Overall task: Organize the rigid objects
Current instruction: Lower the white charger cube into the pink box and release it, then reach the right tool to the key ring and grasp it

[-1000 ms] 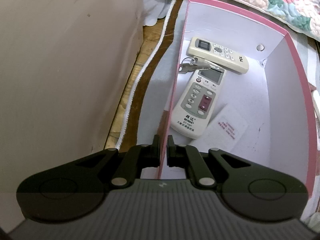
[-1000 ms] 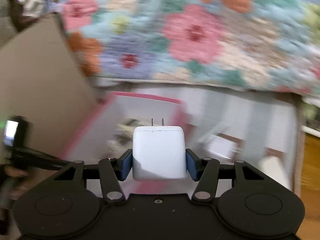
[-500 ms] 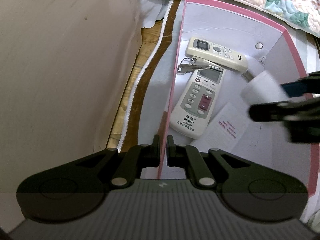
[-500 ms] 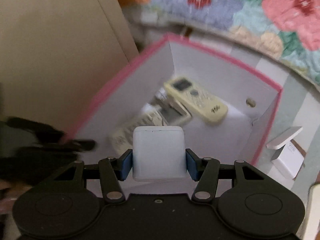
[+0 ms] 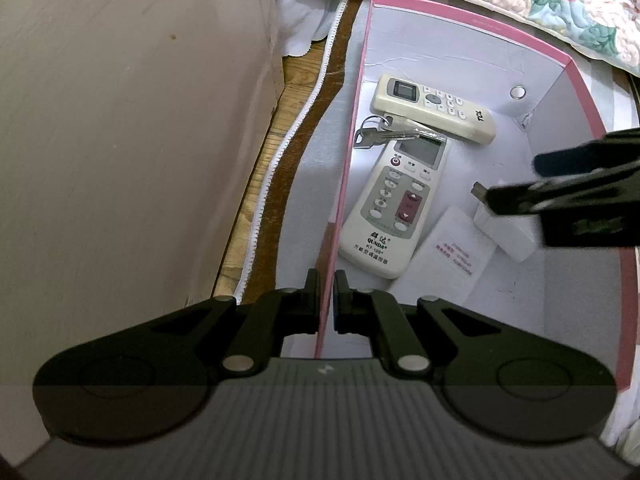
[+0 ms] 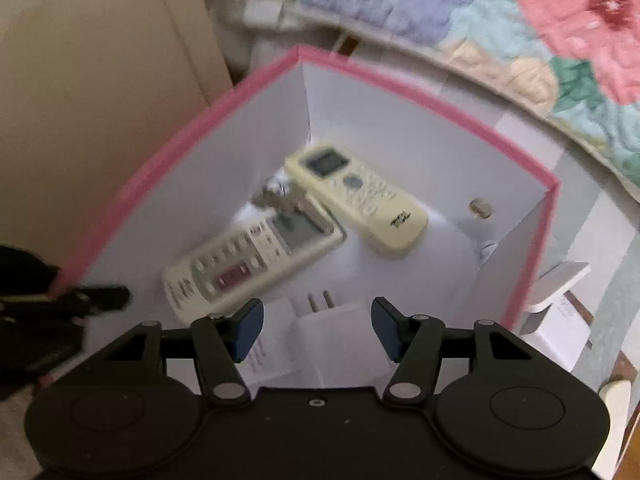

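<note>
A pink-rimmed white box (image 5: 460, 12) (image 6: 424, 96) holds two remotes, a cream one (image 5: 434, 108) (image 6: 356, 196) and a white one (image 5: 396, 204) (image 6: 256, 256), a bunch of keys (image 5: 378, 134) and a white paper packet (image 5: 448, 256). My left gripper (image 5: 327, 300) is shut on the box's left wall. My right gripper (image 6: 318, 328) is open over the box; it also shows in the left wrist view (image 5: 568, 196). A white plug charger (image 6: 340, 344) (image 5: 506, 232) lies on the box floor below its spread jaws, free of them.
A beige cabinet side (image 5: 120, 120) stands left of the box. A flowered quilt (image 6: 520, 24) hangs beyond it. A white device (image 6: 560, 312) sits outside the box on the right. Wooden floor (image 5: 256, 184) and a white-edged brown mat strip (image 5: 304, 132) lie to the left.
My right gripper moved over the box, lowered, and opened, letting go of the white charger, which now lies on the box floor. My left gripper kept its hold on the wall.
</note>
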The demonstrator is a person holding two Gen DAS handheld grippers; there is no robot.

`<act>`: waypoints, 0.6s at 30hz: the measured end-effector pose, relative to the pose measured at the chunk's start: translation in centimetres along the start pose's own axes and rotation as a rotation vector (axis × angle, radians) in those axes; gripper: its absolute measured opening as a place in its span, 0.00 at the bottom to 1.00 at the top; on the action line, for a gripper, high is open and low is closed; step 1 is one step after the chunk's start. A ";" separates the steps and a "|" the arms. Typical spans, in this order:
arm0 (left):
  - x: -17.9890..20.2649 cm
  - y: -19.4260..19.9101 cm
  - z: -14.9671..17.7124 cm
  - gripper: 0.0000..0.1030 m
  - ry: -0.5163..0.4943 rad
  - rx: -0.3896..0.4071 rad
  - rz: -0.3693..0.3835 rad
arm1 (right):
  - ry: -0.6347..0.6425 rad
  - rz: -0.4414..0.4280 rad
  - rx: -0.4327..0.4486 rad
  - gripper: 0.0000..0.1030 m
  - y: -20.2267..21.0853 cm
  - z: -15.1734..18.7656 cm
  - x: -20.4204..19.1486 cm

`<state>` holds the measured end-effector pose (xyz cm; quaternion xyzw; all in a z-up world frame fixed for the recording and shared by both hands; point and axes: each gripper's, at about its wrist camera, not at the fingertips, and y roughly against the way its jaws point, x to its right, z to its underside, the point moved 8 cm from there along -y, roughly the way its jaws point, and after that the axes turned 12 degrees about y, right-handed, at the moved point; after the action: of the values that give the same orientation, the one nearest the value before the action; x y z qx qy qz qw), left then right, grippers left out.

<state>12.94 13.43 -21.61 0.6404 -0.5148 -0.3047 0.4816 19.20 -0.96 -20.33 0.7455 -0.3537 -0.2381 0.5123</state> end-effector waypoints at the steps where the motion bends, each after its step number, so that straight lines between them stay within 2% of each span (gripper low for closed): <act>1: 0.0 0.0 0.0 0.05 0.000 0.000 0.000 | -0.010 -0.010 0.021 0.63 0.9 -0.1 0.2; 8: 0.0 0.0 -0.1 0.05 -0.001 -0.001 -0.003 | -0.180 -0.108 0.156 0.63 8.3 1.6 2.7; 13: 0.0 0.0 0.0 0.05 -0.001 -0.001 -0.005 | -0.326 -0.171 0.173 0.63 11.5 4.8 5.3; 18: 0.0 -0.1 -0.1 0.05 -0.002 -0.002 -0.008 | -0.455 -0.118 0.151 0.63 13.4 9.1 8.4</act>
<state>13.02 13.40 -21.64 0.6416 -0.5127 -0.3078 0.4803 14.25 -15.91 -11.08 0.7280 -0.4327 -0.4024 0.3476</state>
